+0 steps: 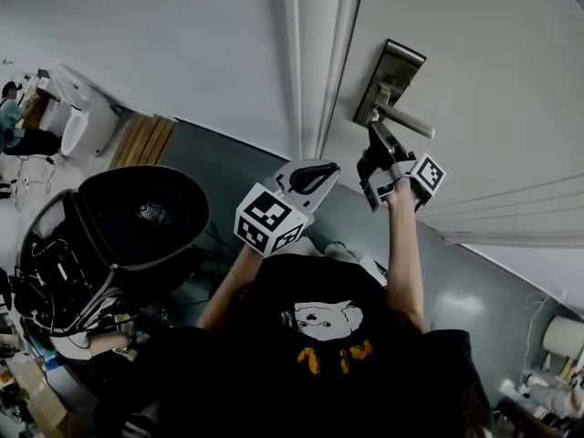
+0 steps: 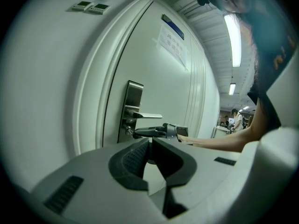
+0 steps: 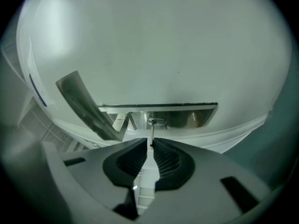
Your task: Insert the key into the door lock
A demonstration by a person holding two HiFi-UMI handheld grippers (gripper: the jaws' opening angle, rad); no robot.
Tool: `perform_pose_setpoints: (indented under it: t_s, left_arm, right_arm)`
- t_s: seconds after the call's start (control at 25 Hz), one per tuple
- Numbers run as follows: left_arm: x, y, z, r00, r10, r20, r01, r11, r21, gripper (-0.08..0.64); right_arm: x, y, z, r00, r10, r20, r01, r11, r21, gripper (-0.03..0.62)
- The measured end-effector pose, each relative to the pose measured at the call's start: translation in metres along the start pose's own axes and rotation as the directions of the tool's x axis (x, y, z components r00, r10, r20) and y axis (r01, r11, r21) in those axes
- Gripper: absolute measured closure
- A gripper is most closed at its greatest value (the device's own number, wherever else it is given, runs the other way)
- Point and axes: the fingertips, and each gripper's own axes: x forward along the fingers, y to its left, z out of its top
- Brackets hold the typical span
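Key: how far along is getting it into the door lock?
Done: the right gripper has the key pinched in its jaws and lined up. In hand: its tip meets the keyhole; depth unclear. To do: push fully home. The left gripper hangs back, shut, empty.

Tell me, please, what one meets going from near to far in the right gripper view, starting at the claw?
right gripper, its claw shut on the key → lock cylinder at the key's tip → lock plate → door. The lever handle is left out, since its depth is unclear.
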Motion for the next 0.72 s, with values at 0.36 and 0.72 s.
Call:
perform_pose_setpoints:
  t_s: [0.36,0.72]
  left_arm:
    - [-0.006,-0.007,-0.017,0.999,-0.051,-0.018,0.051,0.998,-0.041,0.535]
    - [-0.007,-0.016,-0.035,0.998,-0.042,-0.044,0.039,0.996,-0.075,0.535]
  right_arm:
    - [-0.041,0.012,-0.027,0.997,-0.074,-0.017,0.07,0.983,-0.172,0.558]
    - [-0.086,0.009,-0.066,0.973,-0.202,-0.108,0.15,0.919,-0.366,0.558]
